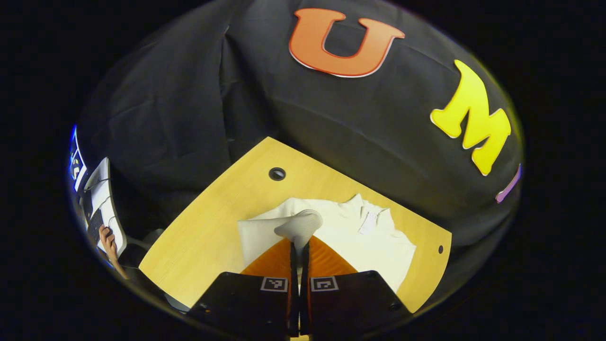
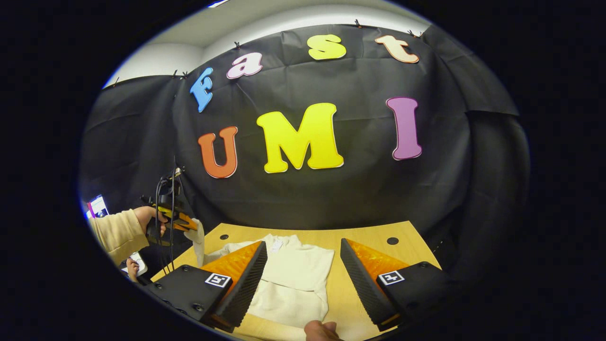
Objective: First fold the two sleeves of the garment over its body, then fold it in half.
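A cream-white garment [image 1: 374, 246] lies flat on the wooden table [image 1: 208, 222], collar toward the booth wall. My left gripper [image 1: 299, 247] is shut on the ribbed cuff [image 1: 303, 222] of one sleeve, which is lifted above the garment's body. In the right gripper view the garment [image 2: 298, 272] lies below and between the fingers of my right gripper [image 2: 303, 260], which is open and holds nothing. At the left of that view a hand in a cream sleeve holds the left gripper [image 2: 185, 223], with the raised sleeve [image 2: 198, 242] hanging from it.
The table [image 2: 374, 232] has round cable holes [image 1: 277, 174] near its far edge and ends close to the black cloth wall. A person's hand rests on a keyboard [image 1: 102, 222] off the table's left side. Part of a hand [image 2: 322, 330] shows at the near edge.
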Demonstrator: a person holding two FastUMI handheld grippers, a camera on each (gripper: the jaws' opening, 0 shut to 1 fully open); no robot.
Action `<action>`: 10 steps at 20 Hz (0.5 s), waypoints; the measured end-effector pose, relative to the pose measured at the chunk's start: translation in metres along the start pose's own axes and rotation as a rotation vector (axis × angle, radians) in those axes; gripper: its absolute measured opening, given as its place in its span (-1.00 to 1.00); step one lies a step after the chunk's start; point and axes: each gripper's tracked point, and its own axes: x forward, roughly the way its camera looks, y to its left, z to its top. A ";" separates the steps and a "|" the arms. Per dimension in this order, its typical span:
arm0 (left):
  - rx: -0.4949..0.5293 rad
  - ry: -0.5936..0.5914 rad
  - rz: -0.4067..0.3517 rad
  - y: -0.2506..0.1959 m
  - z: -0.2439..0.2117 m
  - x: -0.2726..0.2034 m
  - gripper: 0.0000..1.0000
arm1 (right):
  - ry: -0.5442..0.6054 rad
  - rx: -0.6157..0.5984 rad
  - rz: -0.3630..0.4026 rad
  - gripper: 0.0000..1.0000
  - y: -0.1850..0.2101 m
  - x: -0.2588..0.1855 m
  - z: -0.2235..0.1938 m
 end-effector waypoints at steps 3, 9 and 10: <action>0.080 0.015 -0.052 -0.062 -0.008 0.019 -0.93 | 0.008 0.009 -0.014 0.93 -0.015 0.003 -0.002; 0.194 0.047 -0.158 -0.170 -0.036 0.051 -0.93 | 0.001 -0.007 -0.065 0.93 -0.047 0.001 0.003; 0.211 0.055 -0.173 -0.186 -0.044 0.055 -0.93 | -0.016 -0.017 -0.079 0.92 -0.054 -0.002 0.006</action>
